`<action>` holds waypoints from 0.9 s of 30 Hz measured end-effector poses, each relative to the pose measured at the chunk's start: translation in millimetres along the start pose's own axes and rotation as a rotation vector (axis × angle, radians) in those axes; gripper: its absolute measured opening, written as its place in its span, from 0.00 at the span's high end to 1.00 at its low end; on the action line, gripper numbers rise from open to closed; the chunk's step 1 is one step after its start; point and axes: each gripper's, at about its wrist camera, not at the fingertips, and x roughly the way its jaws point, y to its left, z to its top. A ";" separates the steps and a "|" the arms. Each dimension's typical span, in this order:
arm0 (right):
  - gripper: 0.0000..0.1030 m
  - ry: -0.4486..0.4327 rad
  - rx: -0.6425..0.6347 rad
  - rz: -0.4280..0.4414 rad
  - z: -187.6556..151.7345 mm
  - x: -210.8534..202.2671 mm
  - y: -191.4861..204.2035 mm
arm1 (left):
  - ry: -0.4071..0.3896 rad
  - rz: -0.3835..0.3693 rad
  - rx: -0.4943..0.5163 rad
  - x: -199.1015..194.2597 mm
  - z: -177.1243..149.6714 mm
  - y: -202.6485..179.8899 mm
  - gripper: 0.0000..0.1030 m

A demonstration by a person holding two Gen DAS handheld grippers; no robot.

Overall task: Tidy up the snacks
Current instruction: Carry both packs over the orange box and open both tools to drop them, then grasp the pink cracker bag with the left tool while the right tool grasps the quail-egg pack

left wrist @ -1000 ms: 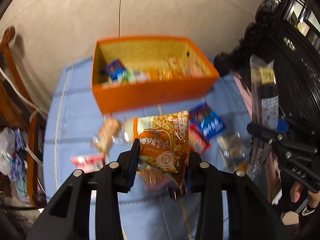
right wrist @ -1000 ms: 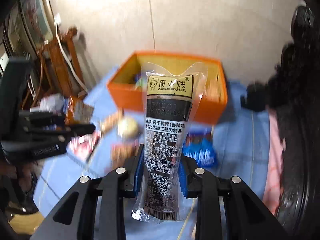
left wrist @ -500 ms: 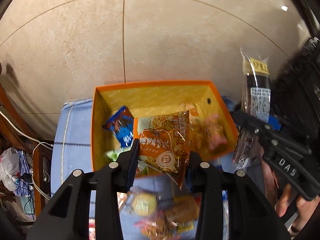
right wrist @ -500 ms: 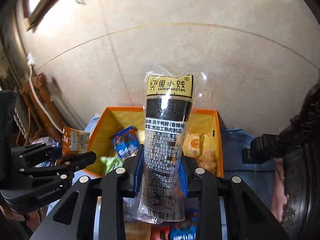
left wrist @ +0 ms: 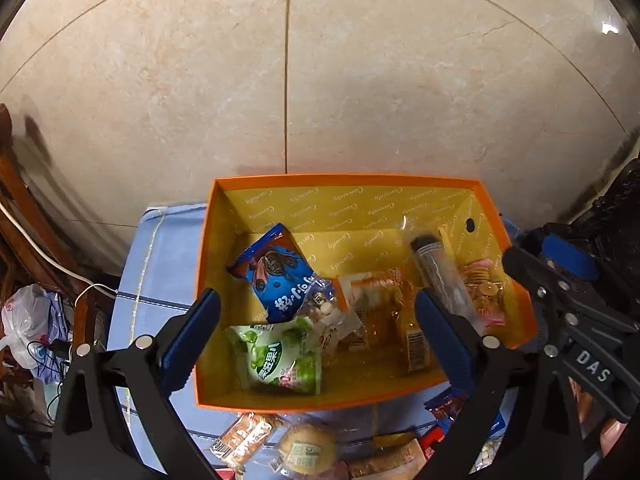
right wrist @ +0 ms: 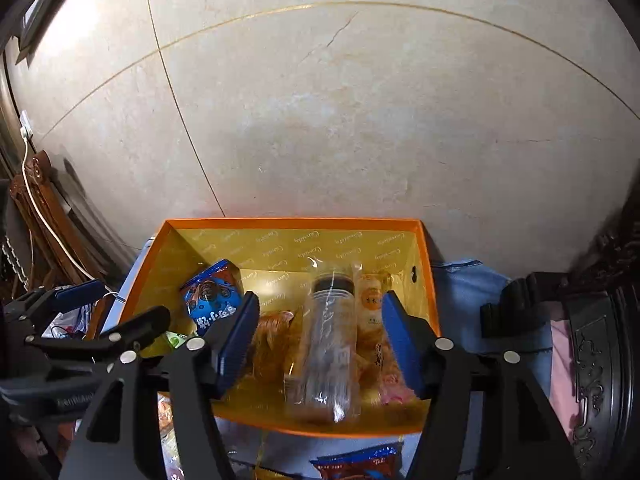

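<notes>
Underneath everything lies a pale blue cloth (left wrist: 160, 264) with thin stitched lines, spread over a table that backs onto a wall of large beige marble tiles (left wrist: 360, 80) split by thin seams. Dark carved wooden furniture (right wrist: 592, 344) stands at the right, and at the left a wooden chair frame (left wrist: 24, 216) with a white cable (left wrist: 52, 260) trailing over it and a white plastic bag (left wrist: 24, 316) below.

One orange box (left wrist: 202, 320) with a yellow lining sits on the far part of the cloth against the wall. Inside it at the left are one blue cookie packet (left wrist: 276, 276) and one green candy packet (left wrist: 284, 356); towards the middle lie orange-toned packets (left wrist: 384, 312), too jumbled to count. One long clear-and-black pouch (right wrist: 330, 344) is blurred in the right half of the box, between the right gripper's pads but not touched by them. More snacks lie on the cloth nearer than the box, among them one round yellow cake (left wrist: 306, 454) and one striped packet (left wrist: 246, 438).

Two grippers show. The left gripper (left wrist: 316, 340) hangs over the box, its jaws opening wide with nothing pinched between them. The right gripper (right wrist: 320, 344) is likewise above the box, its jaws opening.
</notes>
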 end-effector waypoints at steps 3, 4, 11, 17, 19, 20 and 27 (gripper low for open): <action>0.36 0.002 -0.016 -0.010 -8.9 -13.4 3.3 | -0.005 -0.001 0.008 -11.9 -10.2 0.6 0.07; 0.35 0.002 -0.023 -0.014 -11.4 -16.7 3.6 | -0.003 -0.005 0.010 -16.4 -14.1 0.4 0.07; 0.10 -0.029 -0.046 -0.064 -50.2 -68.2 7.2 | -0.019 -0.011 0.055 -54.5 -52.7 1.3 0.07; 0.03 0.002 -0.065 -0.056 -103.5 -97.6 9.4 | 0.009 -0.016 0.046 -81.6 -104.1 10.7 0.04; 0.03 0.023 -0.060 -0.033 -127.2 -105.6 7.7 | 0.030 -0.005 0.035 -85.5 -126.4 10.6 0.04; 0.03 0.032 -0.056 -0.027 -137.1 -108.2 6.4 | 0.034 -0.002 0.032 -87.0 -135.3 10.0 0.04; 0.03 0.143 0.002 -0.026 -216.0 -115.3 -11.0 | 0.123 0.009 0.048 -76.6 -204.4 3.2 0.04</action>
